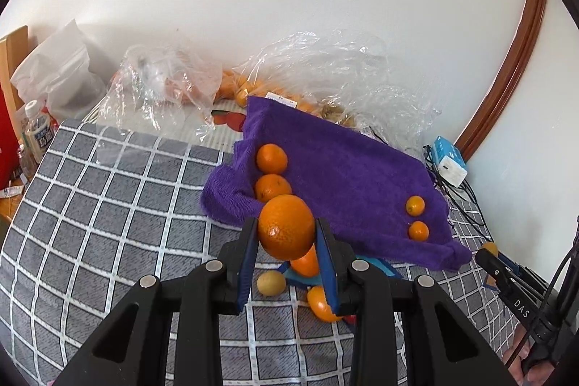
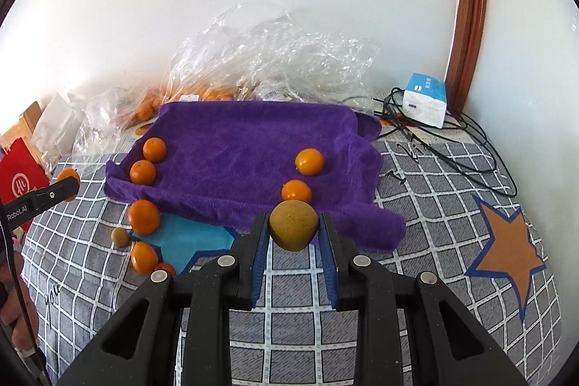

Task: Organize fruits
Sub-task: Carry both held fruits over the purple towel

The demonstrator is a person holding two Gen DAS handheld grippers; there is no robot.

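Observation:
My left gripper [image 1: 286, 228] is shut on a large orange [image 1: 284, 216], held above the checked bedcover [image 1: 108, 205]. My right gripper [image 2: 293, 220] is shut on a yellow-brown round fruit [image 2: 294, 227]. A purple towel [image 2: 235, 132] lies ahead. Two oranges [image 2: 154, 149] [image 2: 143, 172] sit at its left side and two smaller ones [image 2: 309, 161] [image 2: 296, 191] at its right. Loose on the cover by the towel's near-left corner lie several oranges [image 2: 144, 216] and a small brownish fruit [image 2: 120, 236]. In the right wrist view, the left gripper [image 2: 67, 186] shows at the far left.
Crumpled clear plastic bags [image 2: 260, 60] holding more oranges lie against the white wall behind the towel. A tissue pack [image 2: 425, 98] and black cables [image 2: 470, 147] are at the right. A bottle [image 1: 38, 129] and a red bag [image 2: 21, 176] stand at the left edge.

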